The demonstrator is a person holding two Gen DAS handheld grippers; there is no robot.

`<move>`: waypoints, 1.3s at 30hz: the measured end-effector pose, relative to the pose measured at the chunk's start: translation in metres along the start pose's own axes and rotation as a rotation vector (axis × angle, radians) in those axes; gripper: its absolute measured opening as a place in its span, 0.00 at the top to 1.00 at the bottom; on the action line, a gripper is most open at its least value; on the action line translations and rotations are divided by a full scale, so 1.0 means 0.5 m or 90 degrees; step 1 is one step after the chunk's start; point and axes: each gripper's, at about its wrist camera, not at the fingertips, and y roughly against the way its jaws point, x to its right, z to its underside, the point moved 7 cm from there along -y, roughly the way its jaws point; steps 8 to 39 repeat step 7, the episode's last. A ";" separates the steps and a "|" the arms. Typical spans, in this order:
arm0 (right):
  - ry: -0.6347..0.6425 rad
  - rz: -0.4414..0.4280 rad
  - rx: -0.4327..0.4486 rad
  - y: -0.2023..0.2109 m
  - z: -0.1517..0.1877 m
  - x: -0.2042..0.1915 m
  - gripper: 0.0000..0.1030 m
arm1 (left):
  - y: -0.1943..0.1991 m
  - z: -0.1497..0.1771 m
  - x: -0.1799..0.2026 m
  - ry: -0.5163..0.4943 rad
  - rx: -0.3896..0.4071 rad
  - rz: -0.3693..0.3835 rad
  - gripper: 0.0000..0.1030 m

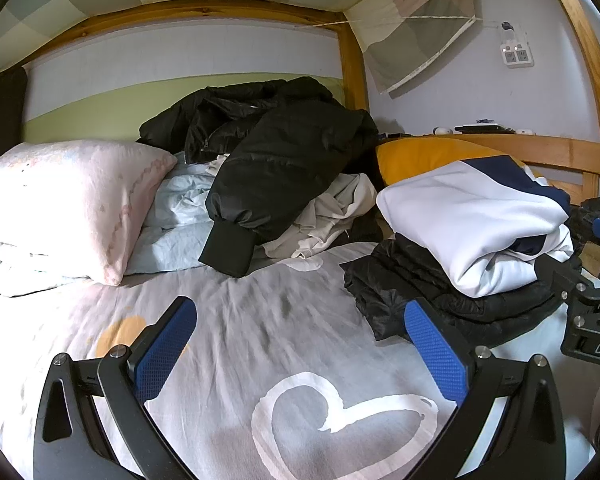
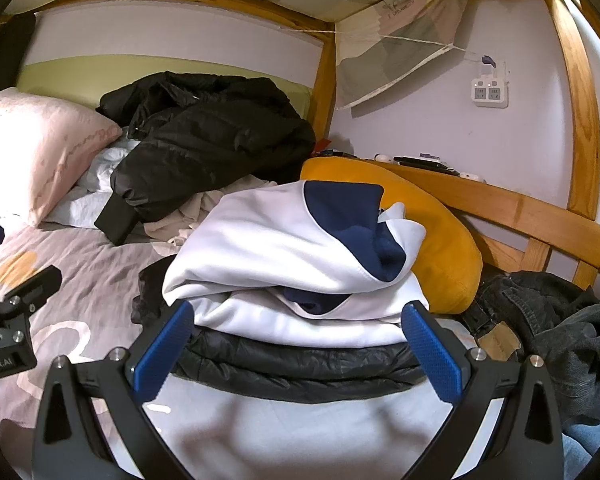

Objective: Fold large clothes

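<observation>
A folded white and navy sweatshirt lies on top of a folded black padded jacket at the right of the bed. Behind, a loose black jacket sprawls over crumpled pale clothes. My left gripper hovers open over the grey sheet, left of the stack, holding nothing. My right gripper is open too, its blue pads on either side of the stack's near edge, not closed on it.
A pink pillow lies at the left and an orange cushion behind the stack. Dark denim clothes sit at the right by the wooden rail. The grey heart-print sheet spreads across the foreground.
</observation>
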 end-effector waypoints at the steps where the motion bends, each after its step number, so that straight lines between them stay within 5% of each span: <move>1: 0.001 0.000 0.000 0.000 0.000 0.000 0.00 | 0.000 0.000 0.000 0.000 0.000 0.000 0.00; 39: 0.001 0.000 -0.002 0.001 0.001 -0.001 0.00 | -0.001 0.000 -0.002 0.001 0.000 0.000 0.00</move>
